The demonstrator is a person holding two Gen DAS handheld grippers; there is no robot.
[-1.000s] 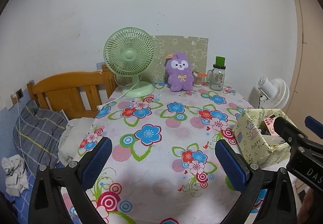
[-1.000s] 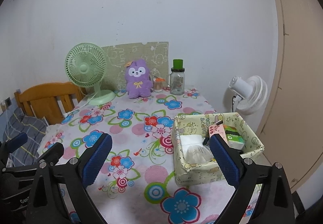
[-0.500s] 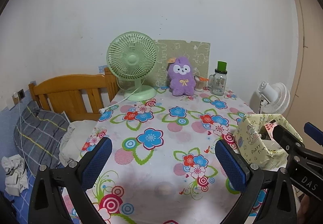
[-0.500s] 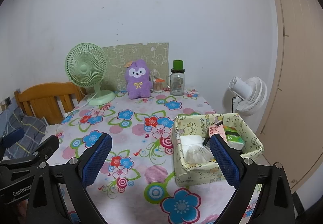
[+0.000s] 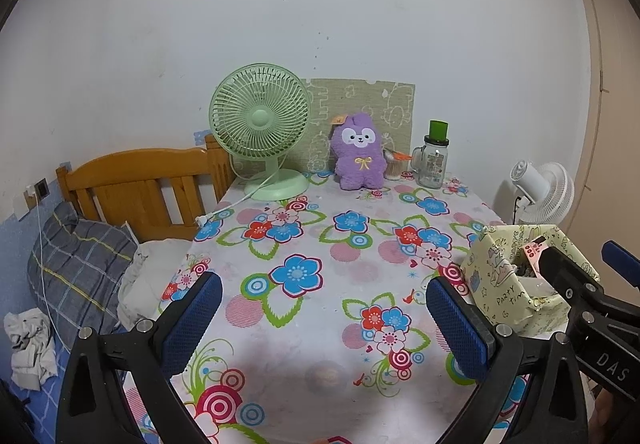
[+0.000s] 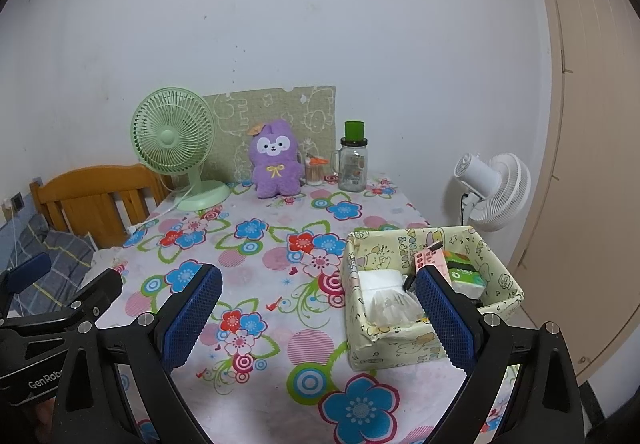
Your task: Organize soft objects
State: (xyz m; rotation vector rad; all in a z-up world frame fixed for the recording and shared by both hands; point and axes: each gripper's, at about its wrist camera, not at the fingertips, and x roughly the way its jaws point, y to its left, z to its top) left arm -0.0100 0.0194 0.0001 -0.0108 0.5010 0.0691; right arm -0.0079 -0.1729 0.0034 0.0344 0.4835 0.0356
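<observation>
Over the floral table (image 5: pixel 320 284), your left gripper (image 5: pixel 322 318) and right gripper (image 6: pixel 318 314) pulled back/up a bit vs 1 s ago; both spread, empty. No object moved, so task unchanged. Purple plush (image 5: pixel 360 152) upright at 12 o'clock, box (image 6: pixel 430 294) at 3. Box contents partly blocked, unclear.

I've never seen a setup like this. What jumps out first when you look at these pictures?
The loud flowered tablecloth fills both views. At its far end a purple plush toy sits against the wall, between a green desk fan and a glass jar with a green lid. Nearer, on the right, stands a yellow patterned box of tissue packs, while both blue-padded grippers, left and right, hang open and empty.
</observation>
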